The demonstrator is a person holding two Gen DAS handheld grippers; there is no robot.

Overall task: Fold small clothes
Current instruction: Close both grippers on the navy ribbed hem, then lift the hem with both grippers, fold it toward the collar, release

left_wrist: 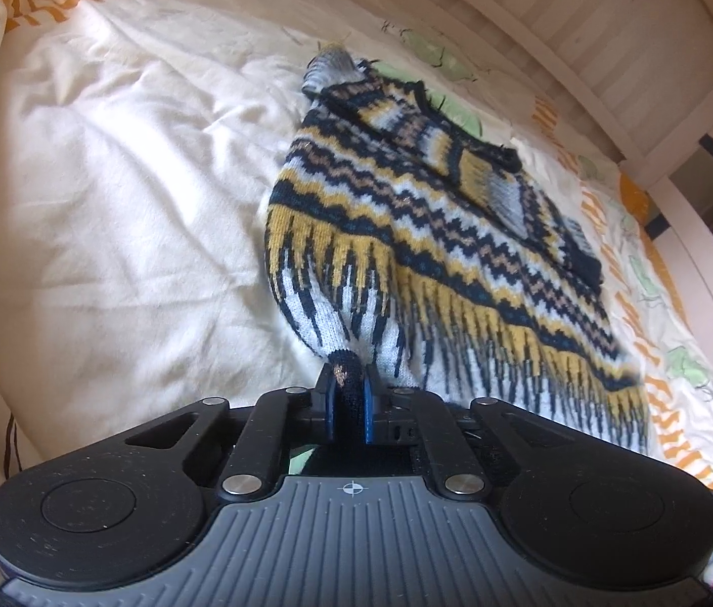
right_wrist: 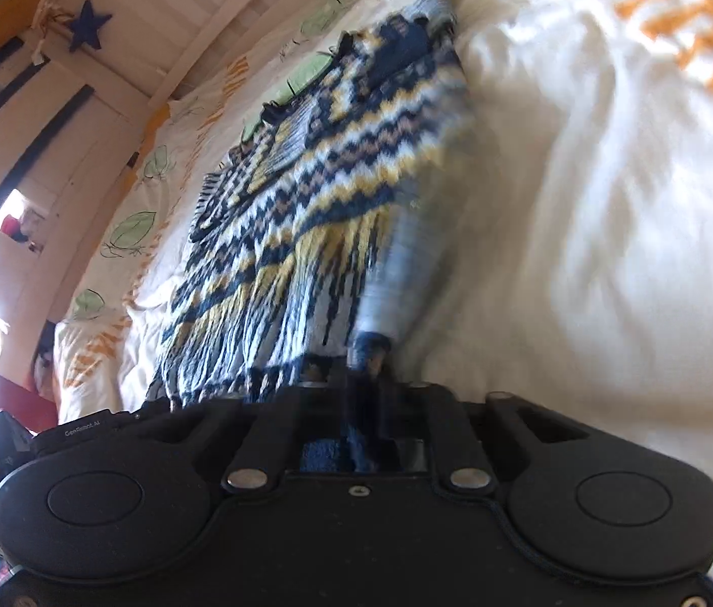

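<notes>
Fingers (left_wrist: pixel 327 407) of the left gripper (left_wrist: pixel 348 404) are pinching a dark ribbed cuff of the knitted sweater (left_wrist: pixel 407 232), their blue-edged pads pressed against its sides. On the right gripper (right_wrist: pixel 367 369), the view is blurring, but its fingers are closing on another dark cuff at the end of a pale sleeve. Between the two grips, the sweater is lying on the cream duvet (left_wrist: pixel 129 202), its long axis running away from both grippers toward the white slatted bed rail (left_wrist: pixel 533 10), hem end nearest, grey collar farthest. Its knit is showing zigzag bands of navy, mustard, tan and white, ending in long vertical stripes. Beside it, the duvet is wrinkling softly, printed with orange stripes and green leaves near the rail.
</notes>
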